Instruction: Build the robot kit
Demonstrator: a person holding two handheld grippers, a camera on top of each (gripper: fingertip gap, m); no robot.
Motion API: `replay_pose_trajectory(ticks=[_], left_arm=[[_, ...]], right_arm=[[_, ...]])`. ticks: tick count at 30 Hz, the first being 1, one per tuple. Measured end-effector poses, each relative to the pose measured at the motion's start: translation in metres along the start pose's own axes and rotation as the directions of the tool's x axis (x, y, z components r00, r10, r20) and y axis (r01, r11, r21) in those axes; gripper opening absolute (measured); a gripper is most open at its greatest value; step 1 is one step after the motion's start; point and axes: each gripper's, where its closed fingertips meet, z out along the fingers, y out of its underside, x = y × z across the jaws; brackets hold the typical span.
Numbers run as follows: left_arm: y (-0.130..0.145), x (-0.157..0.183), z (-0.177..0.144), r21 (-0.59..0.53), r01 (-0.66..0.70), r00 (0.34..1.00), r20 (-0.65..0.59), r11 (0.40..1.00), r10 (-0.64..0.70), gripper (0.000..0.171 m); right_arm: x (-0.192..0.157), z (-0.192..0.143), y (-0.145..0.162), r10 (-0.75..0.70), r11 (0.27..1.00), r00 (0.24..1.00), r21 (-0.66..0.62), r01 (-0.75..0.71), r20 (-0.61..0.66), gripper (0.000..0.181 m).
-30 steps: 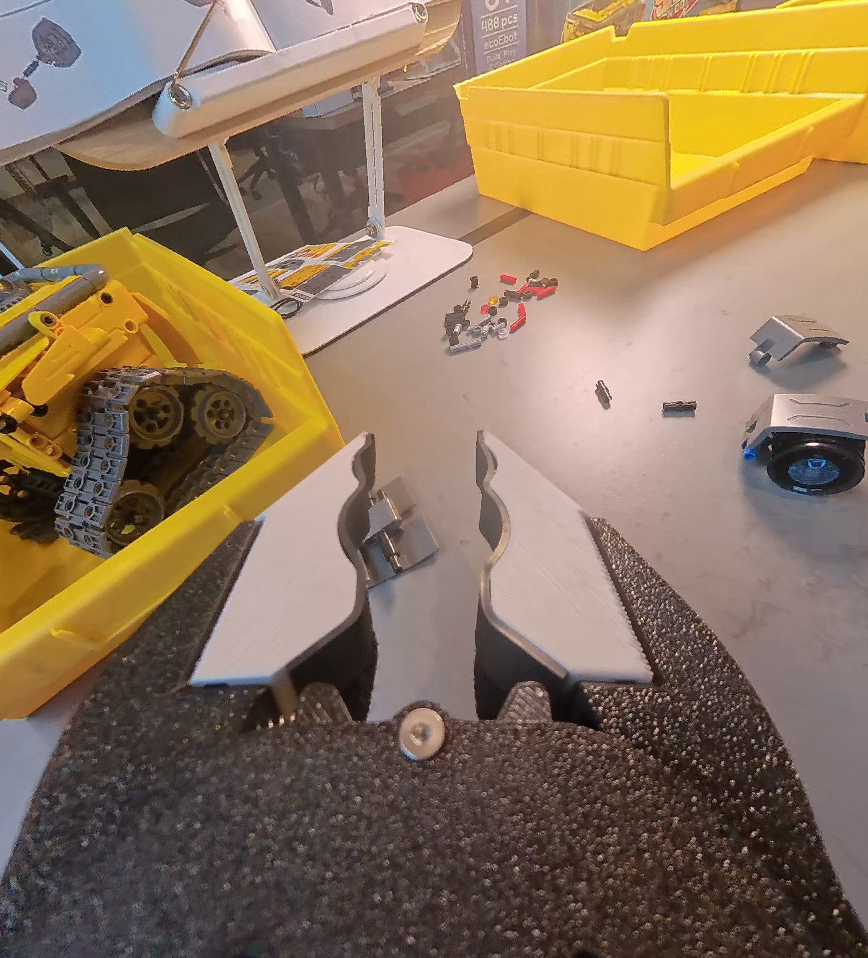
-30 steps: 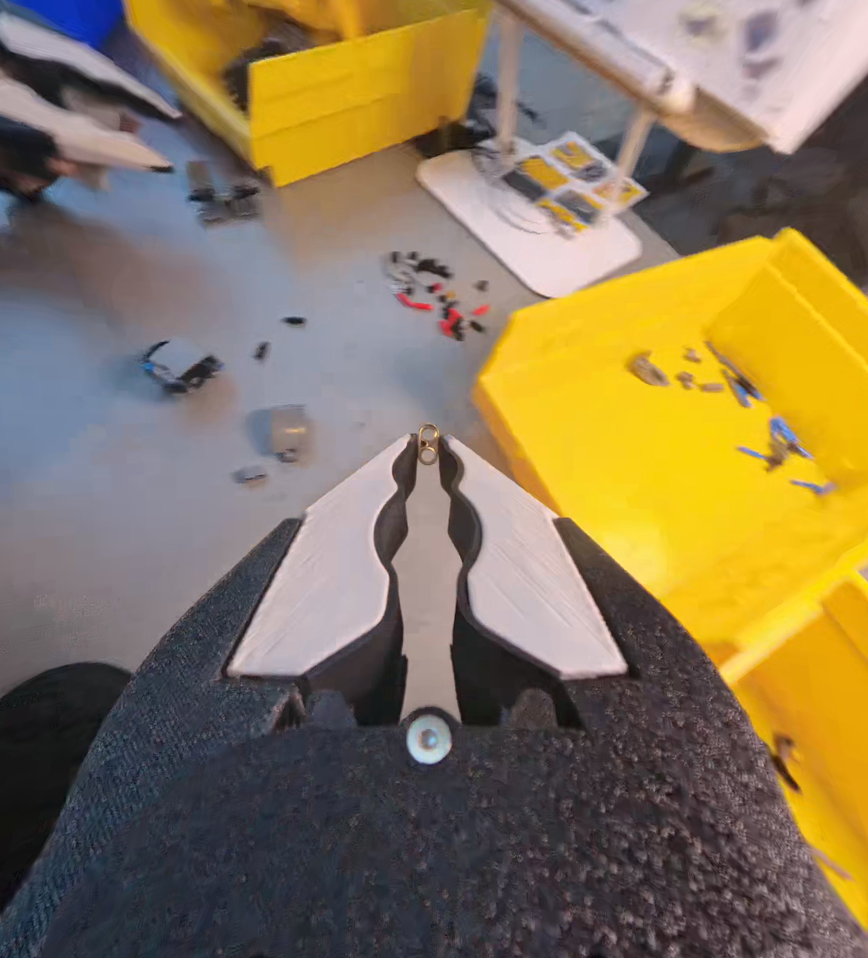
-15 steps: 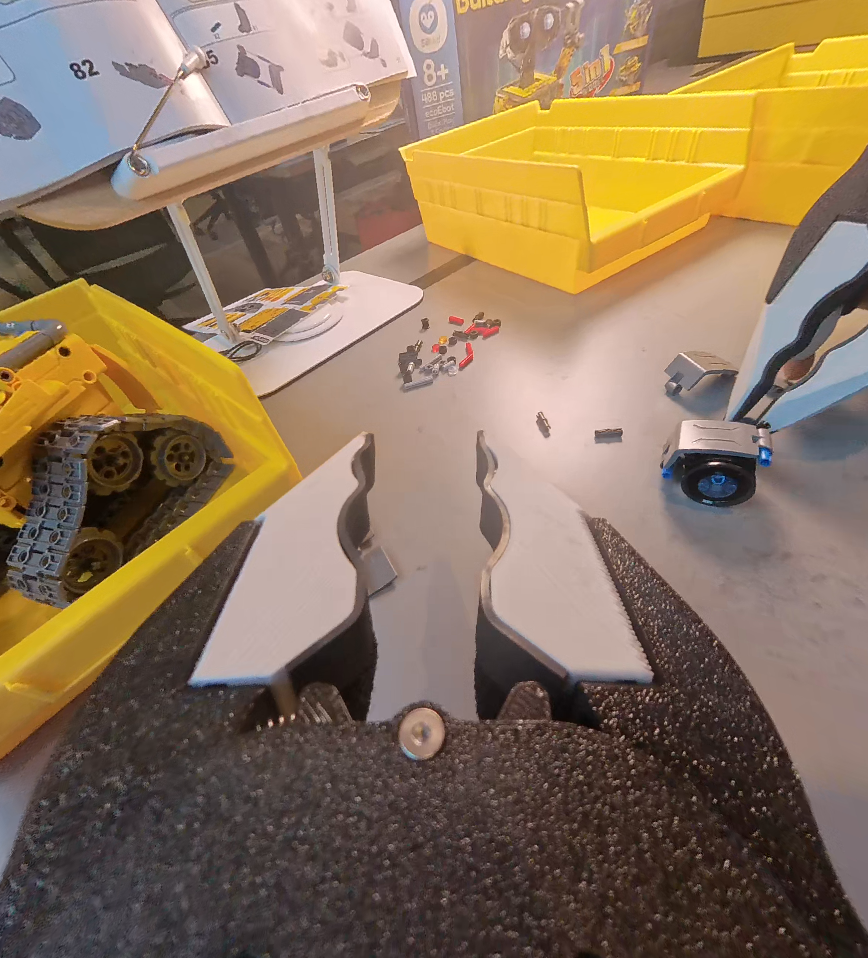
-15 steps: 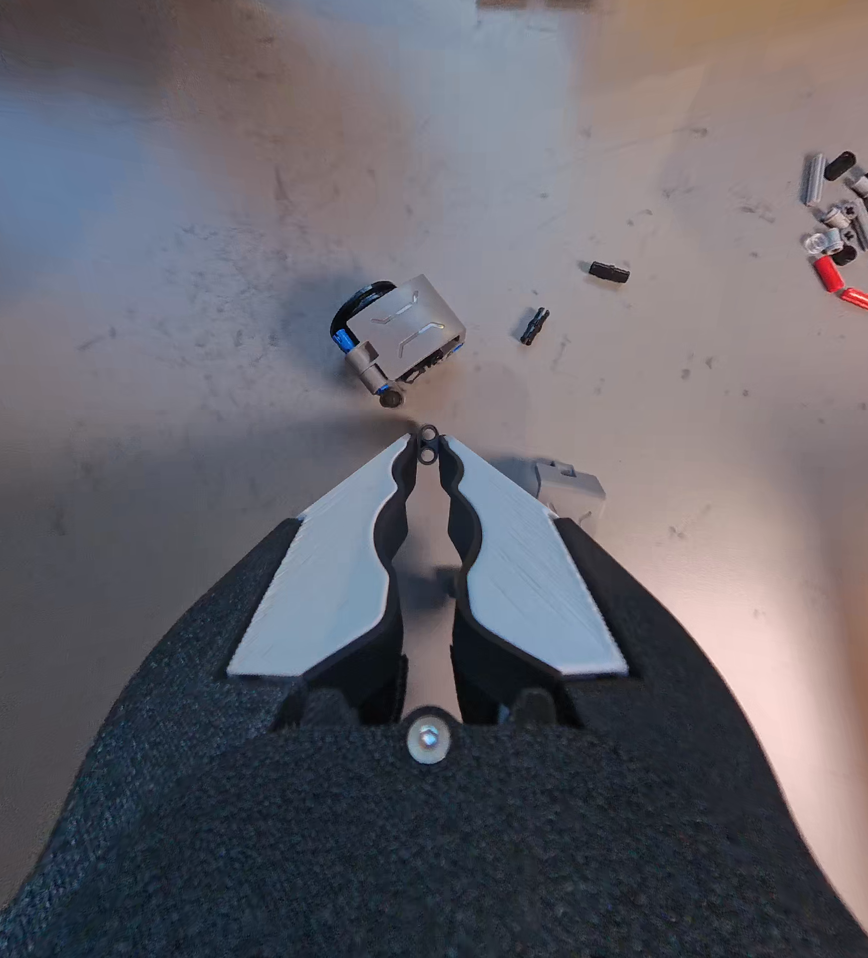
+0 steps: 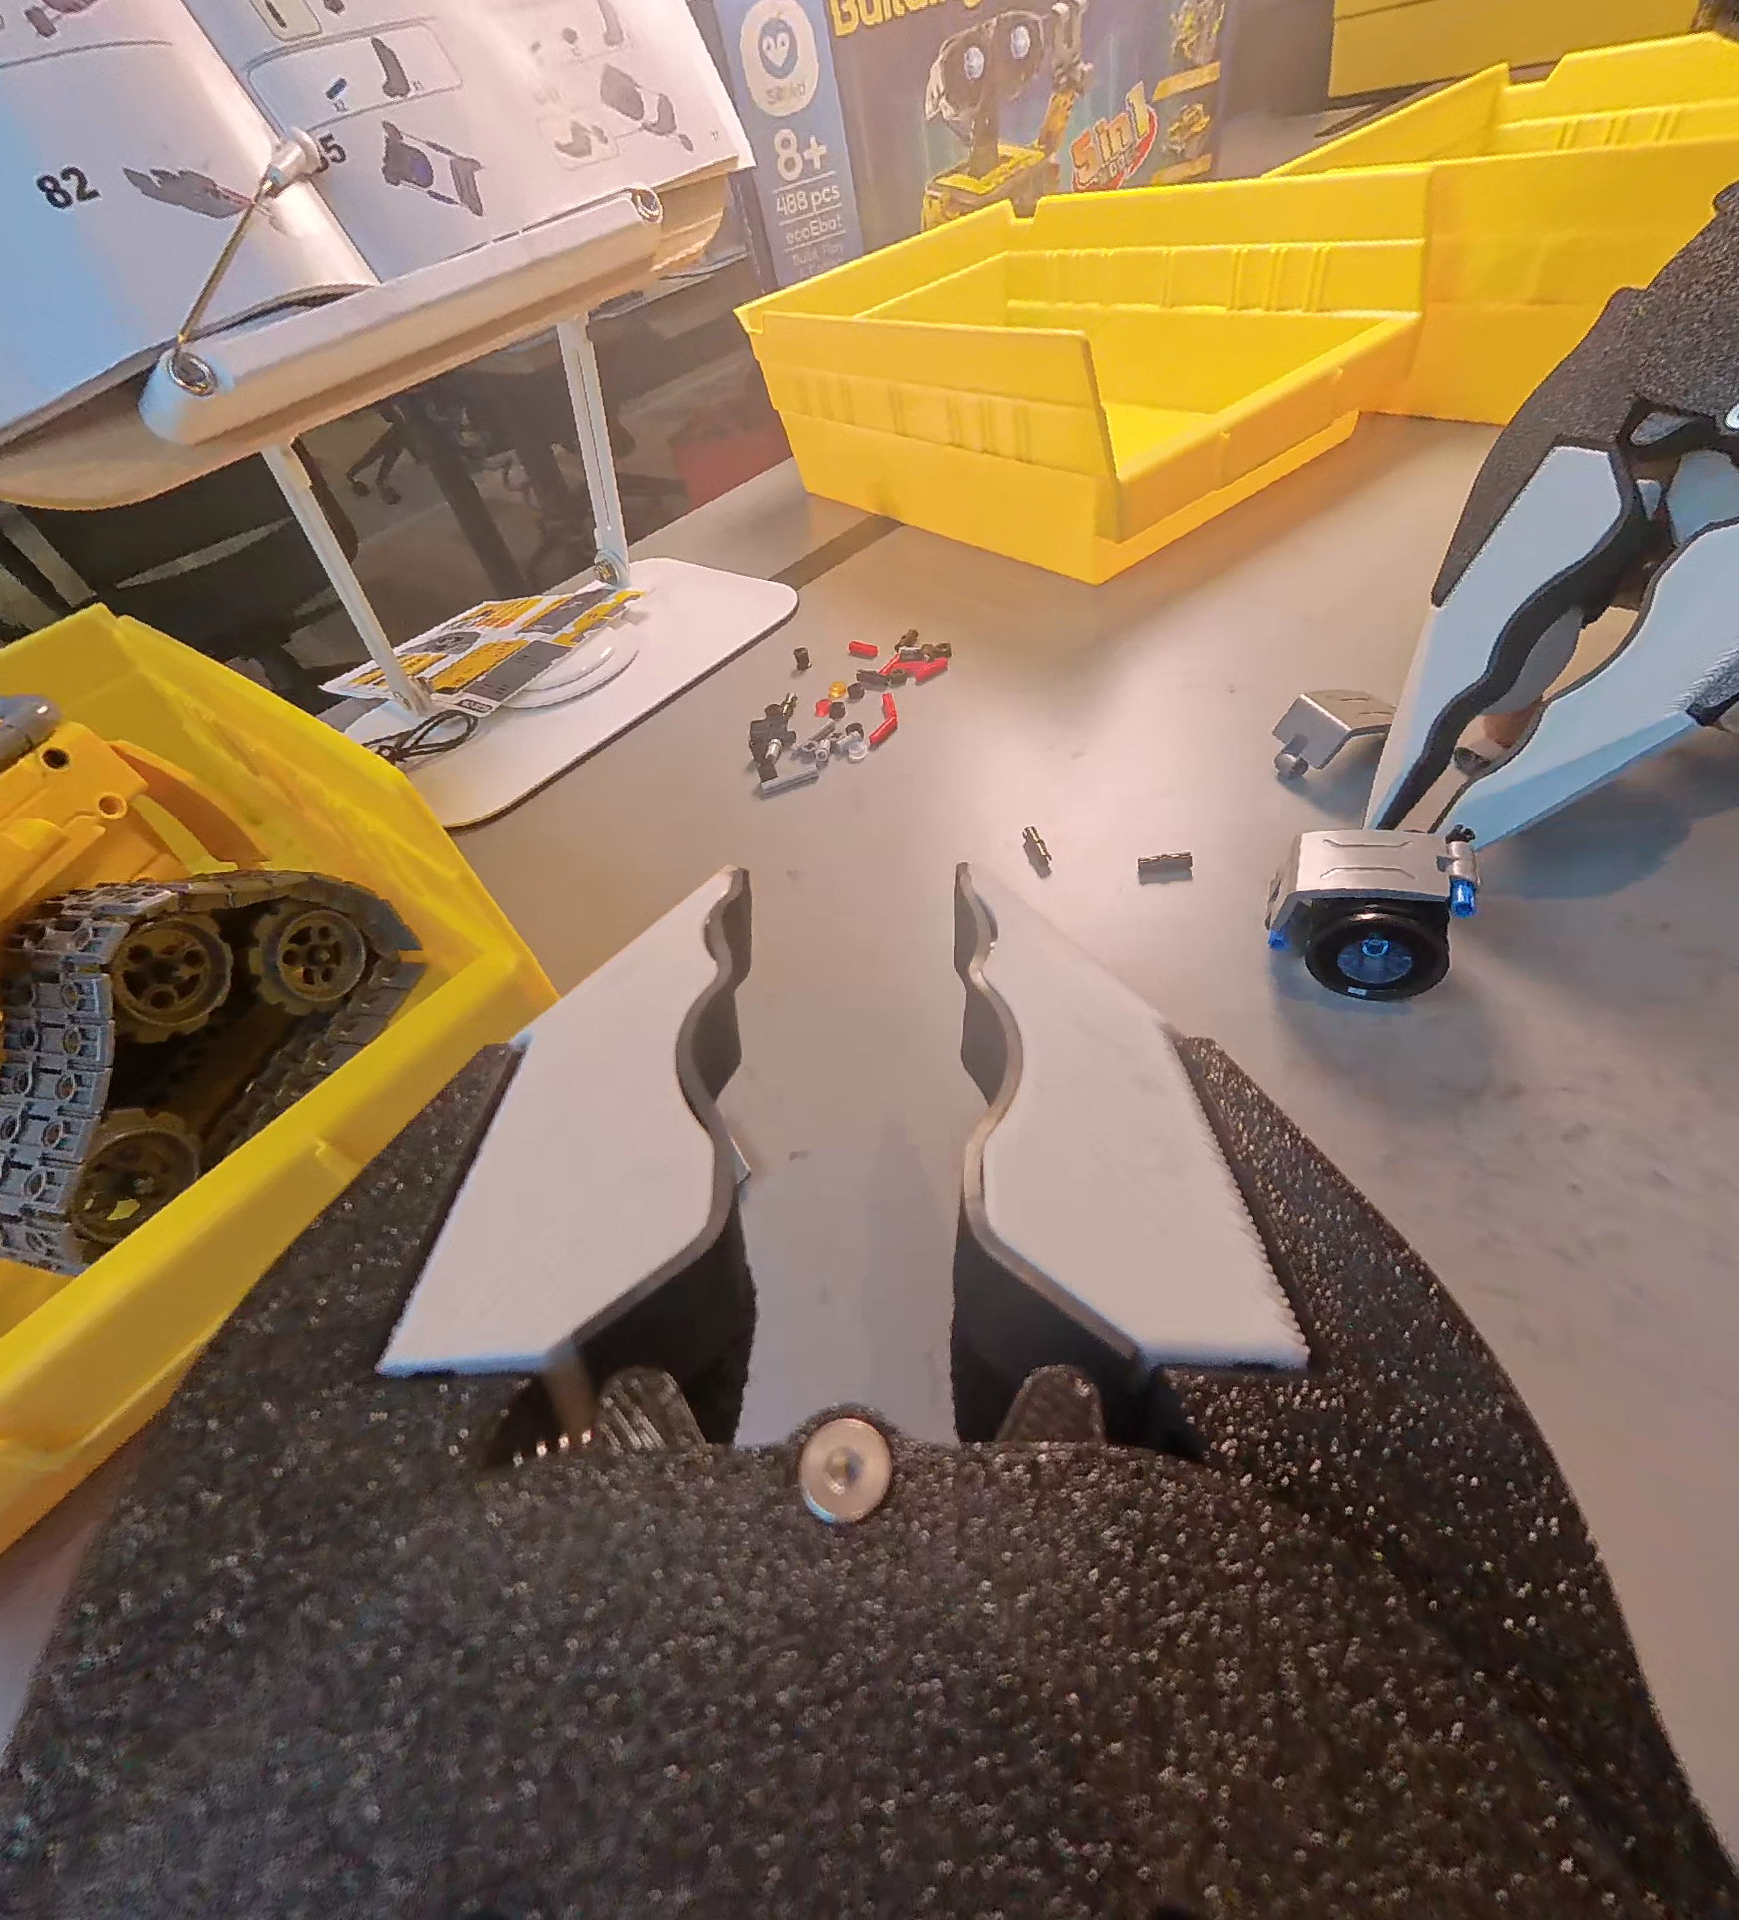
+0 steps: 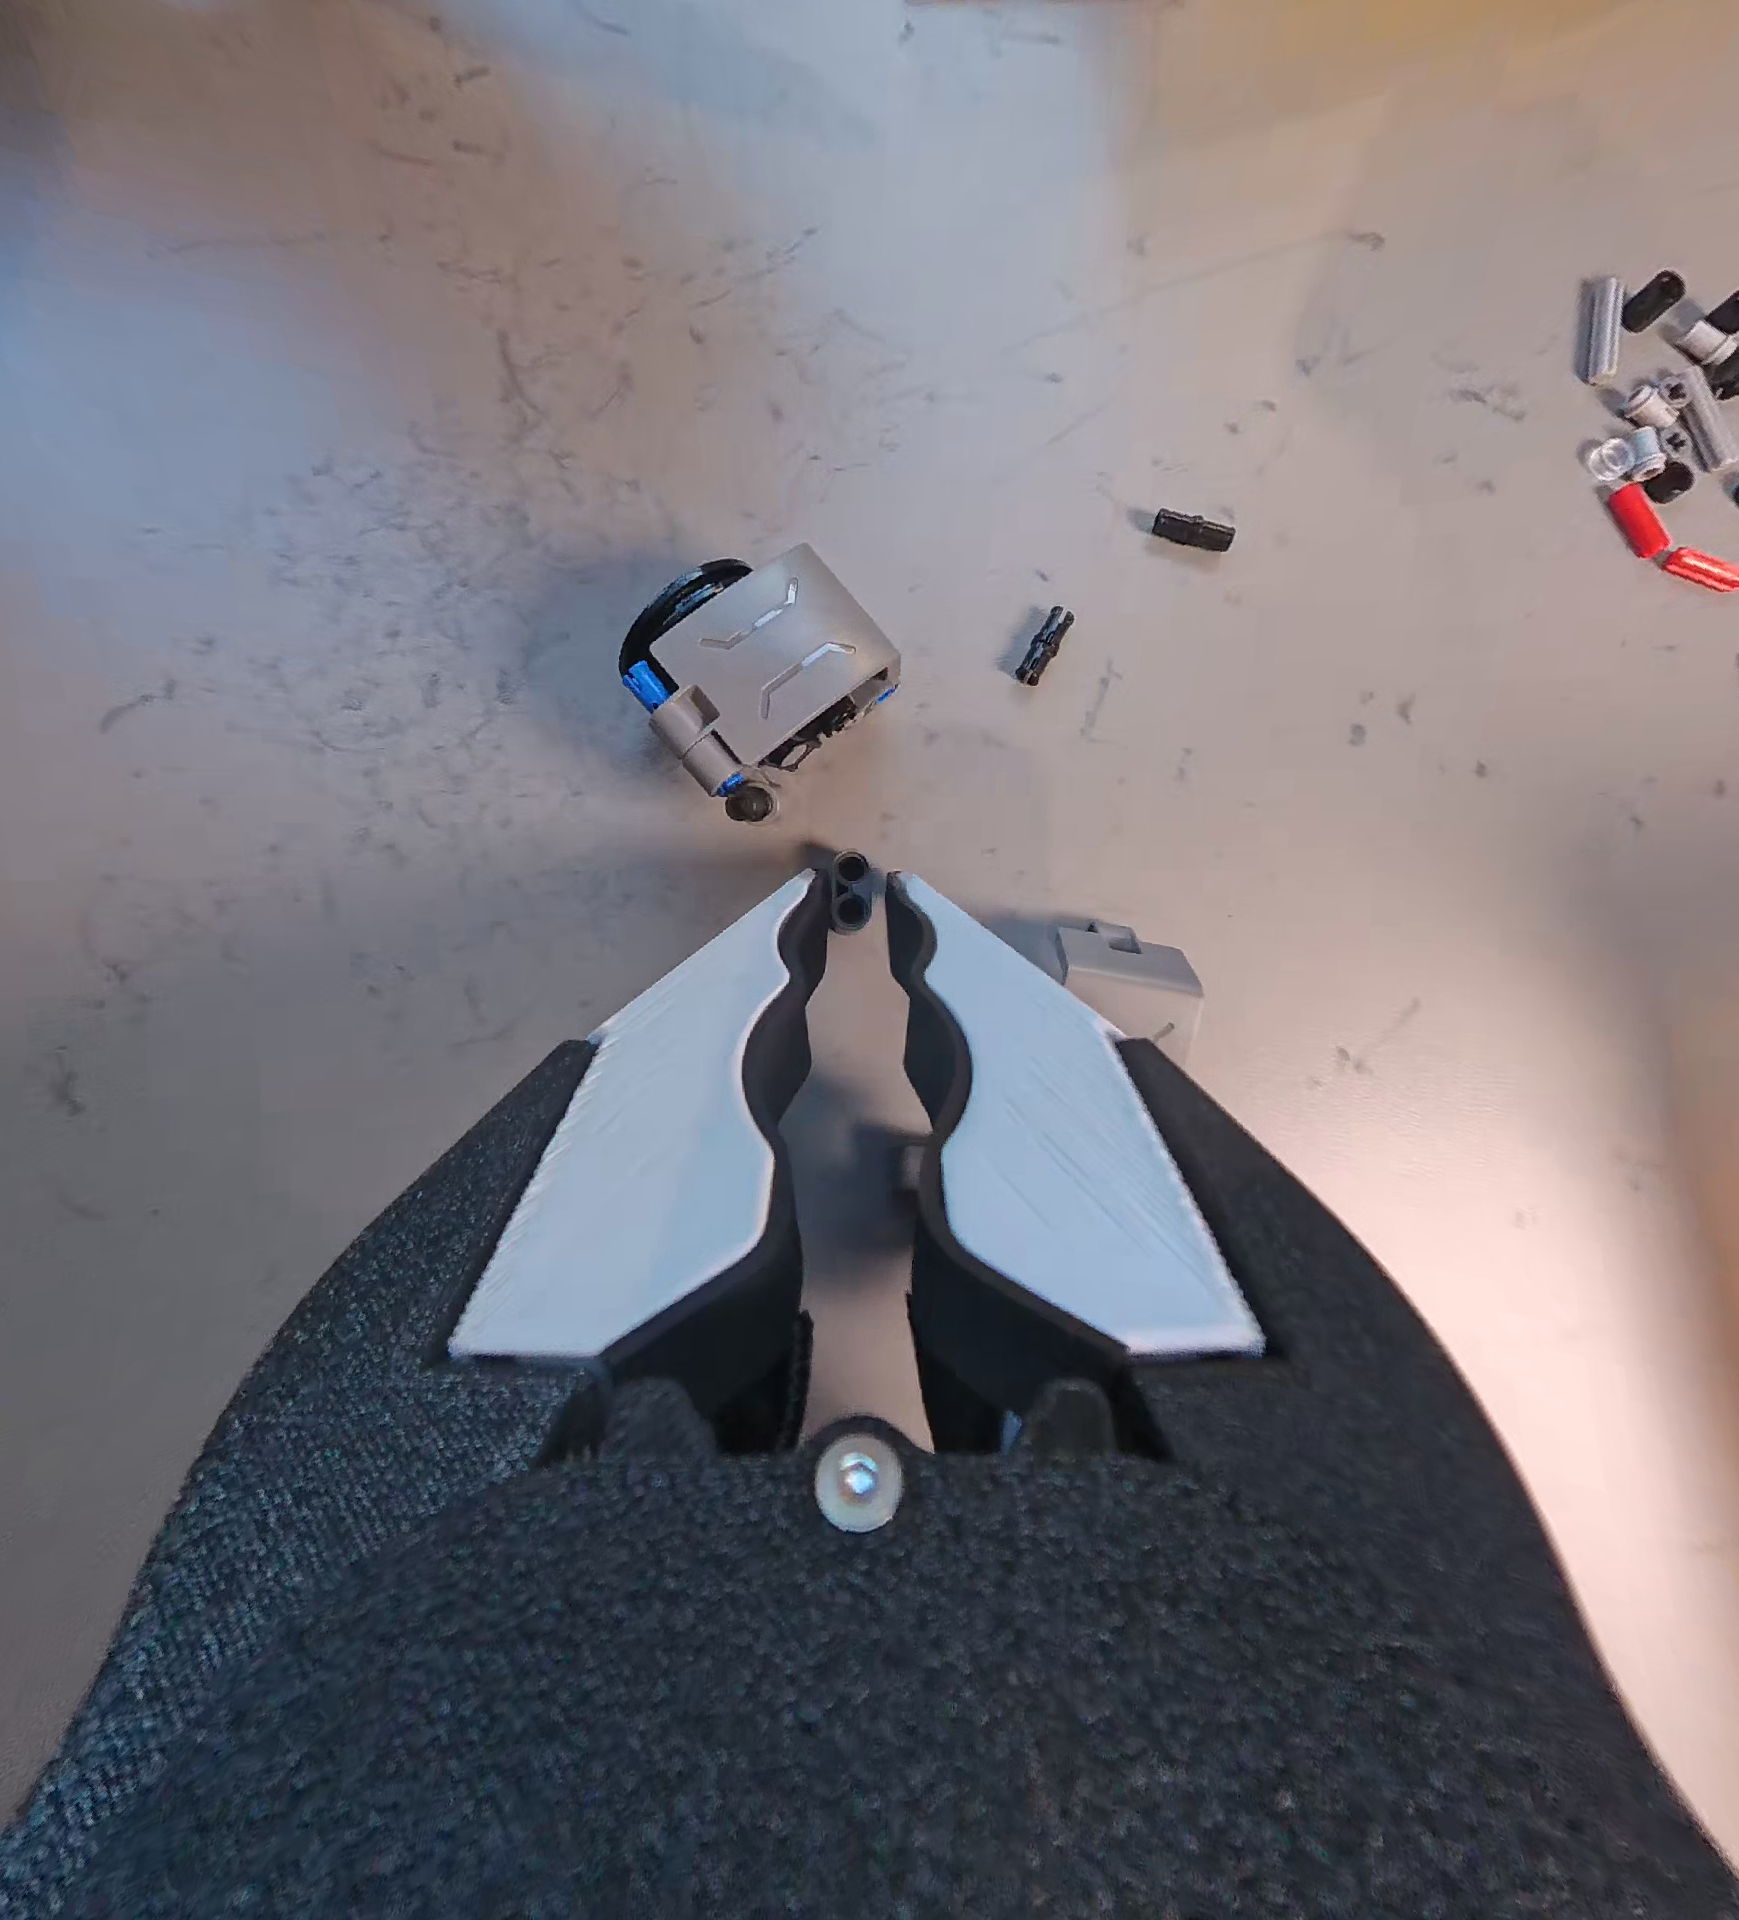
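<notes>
the right gripper (image 6: pixel 852 883) pinches a small dark two-hole connector (image 6: pixel 850 891) at its very tips, its holes facing the camera and its long axis along the fingers, just above the grey table (image 6: pixel 325 416) and close to the grey-shelled wheel assembly (image 6: pixel 761 665). two black pins (image 6: pixel 1193 528) and a grey panel piece (image 6: pixel 1130 971) lie near. the left gripper (image 5: pixel 849 904) hangs wide open and empty beside the yellow bin (image 5: pixel 325 790) holding a tracked model (image 5: pixel 148 997), with bare table ahead.
</notes>
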Motion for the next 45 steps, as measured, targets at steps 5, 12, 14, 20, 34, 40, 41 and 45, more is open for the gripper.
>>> replay_pose_trajectory(ticks=[5, 12, 14, 20, 34, 40, 41, 45], left_arm=[[0.004, 0.0, 0.002, -0.014, 0.003, 1.0, 0.0, 1.0, -0.003, 0.038], [0.005, 0.006, 0.003, -0.018, -0.007, 1.0, -0.028, 1.0, 0.006, 0.04], [0.006, 0.012, 0.004, -0.029, -0.009, 0.998, -0.062, 1.0, 0.007, 0.044], [0.006, 0.06, 0.006, -0.053, 0.02, 0.95, -0.309, 0.998, -0.036, 0.051], [0.04, 0.129, 0.045, -0.341, -0.135, 0.879, -0.474, 0.931, -0.046, 0.048], [0.051, 0.112, 0.036, -0.325, -0.229, 0.89, -0.452, 0.918, 0.062, 0.04], [0.052, 0.106, 0.034, -0.321, -0.246, 0.891, -0.447, 0.914, 0.083, 0.04], [0.059, 0.088, 0.025, -0.319, -0.238, 0.903, -0.422, 0.917, 0.088, 0.04]], right_arm=[[0.005, -0.011, -0.015, 0.005, 0.994, 1.0, 0.109, -0.004, -0.004, 0.014], [0.028, -0.062, -0.068, 0.057, 0.832, 0.998, 0.555, -0.025, -0.04, 0.023], [0.038, -0.073, -0.076, 0.101, 0.76, 0.994, 0.649, -0.046, -0.048, 0.027], [0.058, -0.091, -0.07, 0.183, 0.668, 0.978, 0.743, -0.052, -0.096, 0.045], [0.067, -0.097, -0.07, 0.197, 0.674, 0.958, 0.738, 0.021, -0.208, 0.042], [0.075, -0.091, -0.06, 0.211, 0.715, 0.948, 0.699, 0.017, -0.24, 0.04], [0.076, -0.089, -0.058, 0.214, 0.725, 0.947, 0.689, 0.011, -0.241, 0.04], [0.08, -0.08, -0.05, 0.221, 0.755, 0.949, 0.655, -0.019, -0.227, 0.04]])
